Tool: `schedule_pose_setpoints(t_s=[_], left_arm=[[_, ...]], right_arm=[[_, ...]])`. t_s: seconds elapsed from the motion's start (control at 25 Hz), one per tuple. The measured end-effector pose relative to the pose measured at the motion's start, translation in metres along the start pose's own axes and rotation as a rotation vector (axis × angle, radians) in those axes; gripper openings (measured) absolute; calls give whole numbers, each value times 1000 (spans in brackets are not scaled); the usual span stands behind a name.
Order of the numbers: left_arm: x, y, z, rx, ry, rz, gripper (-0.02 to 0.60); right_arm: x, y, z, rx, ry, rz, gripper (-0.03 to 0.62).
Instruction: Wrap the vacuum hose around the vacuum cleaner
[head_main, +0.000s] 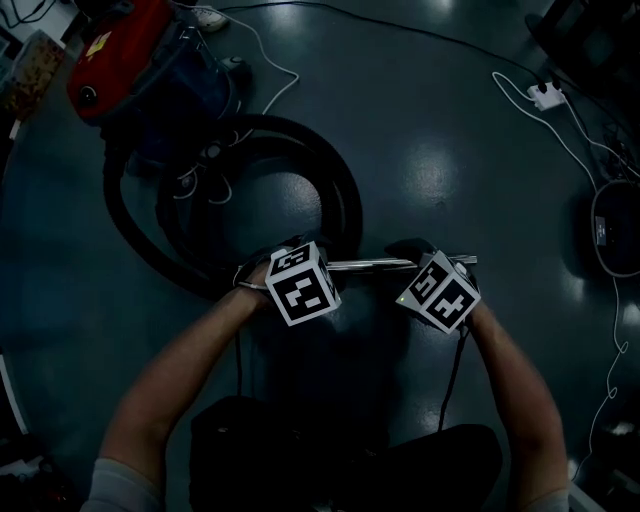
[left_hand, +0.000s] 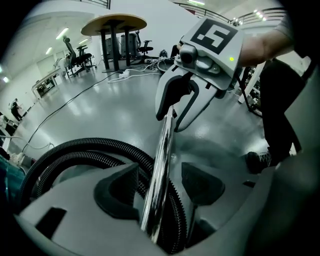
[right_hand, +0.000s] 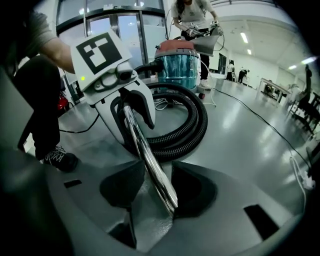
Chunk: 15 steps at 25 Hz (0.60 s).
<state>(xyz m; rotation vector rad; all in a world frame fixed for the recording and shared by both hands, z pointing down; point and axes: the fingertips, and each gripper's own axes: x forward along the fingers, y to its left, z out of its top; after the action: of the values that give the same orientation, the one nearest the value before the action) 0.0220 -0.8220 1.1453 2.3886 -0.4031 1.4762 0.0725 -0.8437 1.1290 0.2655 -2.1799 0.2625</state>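
Observation:
A red and blue vacuum cleaner (head_main: 135, 70) stands on the dark floor at the far left, also seen ahead in the right gripper view (right_hand: 177, 62). Its black ribbed hose (head_main: 330, 190) lies looped on the floor beside it. The hose's chrome tube (head_main: 385, 264) hangs level between both grippers. My left gripper (left_hand: 159, 187) is open around the tube (left_hand: 160, 165), with a gap at each pad. My right gripper (right_hand: 159, 186) is shut on the tube's (right_hand: 150, 160) other end. In the head view, the left gripper (head_main: 288, 250) and right gripper (head_main: 418, 252) are side by side.
White cables and a power strip (head_main: 547, 95) lie at the far right, beside a round black device (head_main: 615, 230). A round table (left_hand: 114, 22) and office chairs stand far off. Another person (right_hand: 195, 15) stands behind the vacuum. My own shoe (right_hand: 57, 157) is near the hose.

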Motion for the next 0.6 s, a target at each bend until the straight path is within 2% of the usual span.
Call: schedule_pose_setpoints(t_s=[0.16, 0.24, 0.44, 0.56, 0.6], left_arm=[[-25, -9, 15, -6, -34, -19, 268], [-42, -13, 23, -8, -49, -12, 247], [-95, -23, 45, -20, -91, 45, 120], [-133, -31, 65, -22, -121, 102, 8], [-146, -35, 70, -26, -126, 110, 6]], right_arm=[[-30, -6, 11, 98, -44, -32, 170], [-49, -6, 19, 123, -59, -61, 170], [-104, 10, 46, 168, -88, -102, 170], [-141, 19, 65, 253, -134, -114, 169], [-153, 21, 72, 280, -147, -129, 145]])
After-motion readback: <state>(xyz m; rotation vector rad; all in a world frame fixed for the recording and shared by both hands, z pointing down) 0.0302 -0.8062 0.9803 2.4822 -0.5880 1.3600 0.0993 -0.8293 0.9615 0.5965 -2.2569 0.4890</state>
